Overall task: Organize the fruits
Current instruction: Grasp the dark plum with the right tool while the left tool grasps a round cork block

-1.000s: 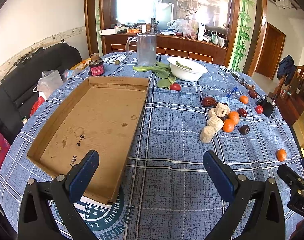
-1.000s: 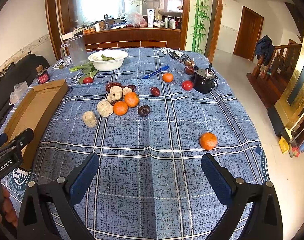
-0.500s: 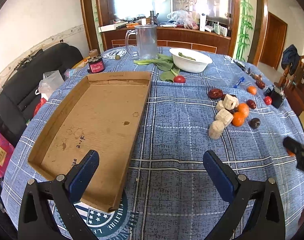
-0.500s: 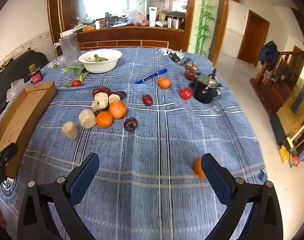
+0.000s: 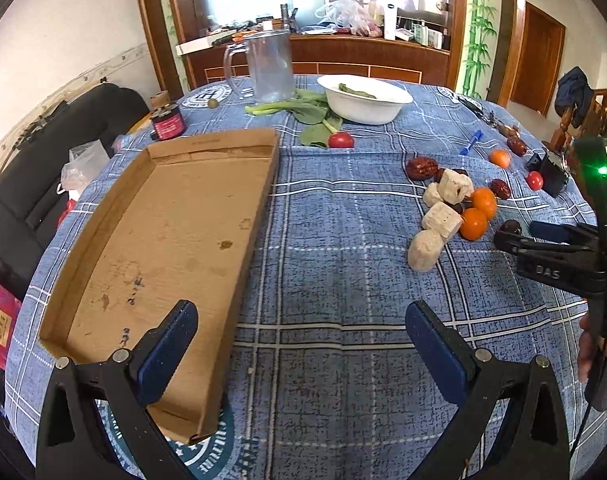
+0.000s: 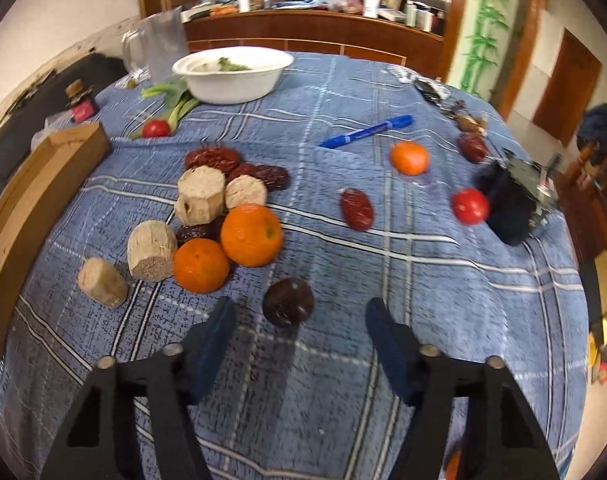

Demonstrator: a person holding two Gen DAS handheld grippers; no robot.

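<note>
- two oranges (image 6: 227,250) touching, sitting by the pale cut chunks (image 6: 175,224)
- dark round fruit (image 6: 288,301) just ahead of my fingers
- red dates (image 6: 239,166) behind, tomato (image 6: 470,206) off right
- cardboard tray (image 5: 175,248) lying flat, left

Right tool (image 6: 299,326): now low over the surface (image 6: 443,300), its jaws have just been closing, nothing between them
Dark round fruit (image 6: 288,301): now just ahead of the right tool
Left tool (image 5: 299,338): slightly nearer the cardboard tray (image 5: 175,248)

Home dining room: tablecloth (image 5: 343,272), sideboard (image 5: 343,56).
</note>
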